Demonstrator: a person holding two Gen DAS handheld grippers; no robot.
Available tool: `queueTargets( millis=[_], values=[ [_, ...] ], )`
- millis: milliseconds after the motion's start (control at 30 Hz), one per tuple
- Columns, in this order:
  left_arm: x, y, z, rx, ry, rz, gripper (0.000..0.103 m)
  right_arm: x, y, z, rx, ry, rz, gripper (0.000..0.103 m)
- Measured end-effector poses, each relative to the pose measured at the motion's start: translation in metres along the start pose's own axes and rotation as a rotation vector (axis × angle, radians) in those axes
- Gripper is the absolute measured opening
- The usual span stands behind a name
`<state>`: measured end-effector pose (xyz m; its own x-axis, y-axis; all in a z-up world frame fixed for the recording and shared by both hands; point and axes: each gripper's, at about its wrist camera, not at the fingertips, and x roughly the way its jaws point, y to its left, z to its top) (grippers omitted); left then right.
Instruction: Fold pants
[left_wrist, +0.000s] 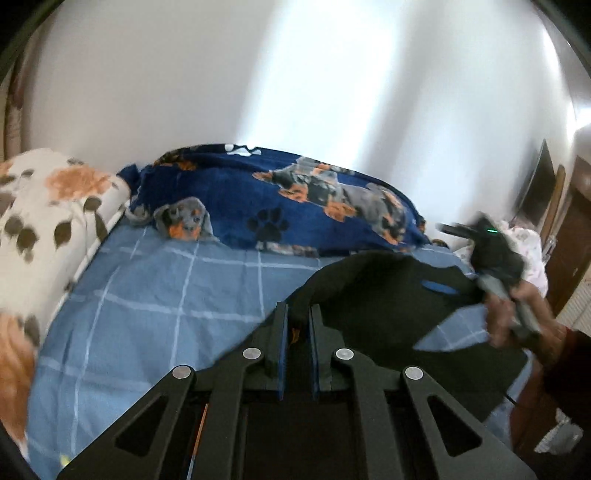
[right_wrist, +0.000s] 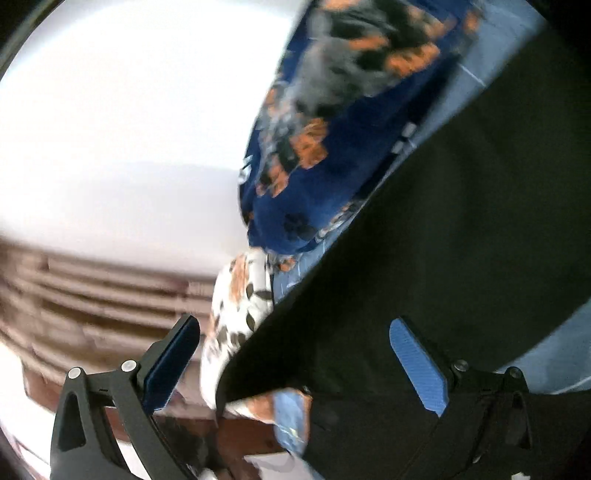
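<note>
The black pants (left_wrist: 373, 295) lie on the blue checked bed sheet (left_wrist: 166, 295), lifted at my end. My left gripper (left_wrist: 298, 314) is shut on the pants' edge, the black cloth pinched between its blue pads. My right gripper (left_wrist: 491, 258) shows at the right of the left wrist view, blurred, held by a hand beside the pants' far edge. In the right wrist view my right gripper (right_wrist: 295, 332) is open wide, tilted, with the pants (right_wrist: 443, 221) across its gap and in front of its right finger (right_wrist: 417, 362). Nothing is clamped in it.
A dark blue dog-print blanket (left_wrist: 295, 203) lies bunched along the wall side of the bed. A white pillow with orange and brown flowers (left_wrist: 44, 221) is at the left. A white wall stands behind. Brown furniture (left_wrist: 569, 229) stands at the right.
</note>
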<state>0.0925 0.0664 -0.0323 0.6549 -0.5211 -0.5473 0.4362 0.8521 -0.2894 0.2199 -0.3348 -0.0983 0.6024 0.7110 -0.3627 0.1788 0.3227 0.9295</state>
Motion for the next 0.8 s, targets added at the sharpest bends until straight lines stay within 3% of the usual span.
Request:
queueTargets(
  millis=[67, 133, 167, 200, 333, 467, 633, 800],
  values=[
    [-0.011, -0.008, -0.014, -0.006, 0.016, 0.002, 0.010, 0.012, -0.008, 0.008, 0.040, 0.019, -0.006, 0.095],
    [-0.020, -0.012, -0.027, -0.020, 0.028, 0.006, 0.010, 0.020, -0.014, 0.010, 0.063, 0.027, -0.035, 0.073],
    [-0.023, -0.012, -0.031, -0.028, 0.034, 0.012, 0.010, 0.021, -0.014, 0.010, 0.054, 0.042, -0.048, 0.037],
    [-0.024, -0.010, -0.035, -0.042, 0.046, 0.014, 0.010, 0.021, -0.014, 0.006, 0.040, 0.045, -0.088, 0.007],
    [-0.035, 0.000, -0.047, -0.070, 0.053, 0.059, 0.010, -0.009, -0.006, -0.036, -0.076, 0.001, -0.147, 0.008],
    [-0.040, 0.009, -0.059, -0.070, 0.081, 0.094, 0.010, -0.051, -0.005, -0.107, -0.179, 0.001, -0.175, 0.008],
    [-0.038, 0.013, -0.091, -0.045, 0.163, 0.129, 0.010, -0.075, -0.034, -0.182, -0.157, 0.034, -0.197, 0.007],
    [-0.034, 0.024, -0.128, -0.072, 0.236, 0.159, 0.011, -0.073, -0.068, -0.217, -0.111, 0.094, -0.239, 0.007]
  ],
)
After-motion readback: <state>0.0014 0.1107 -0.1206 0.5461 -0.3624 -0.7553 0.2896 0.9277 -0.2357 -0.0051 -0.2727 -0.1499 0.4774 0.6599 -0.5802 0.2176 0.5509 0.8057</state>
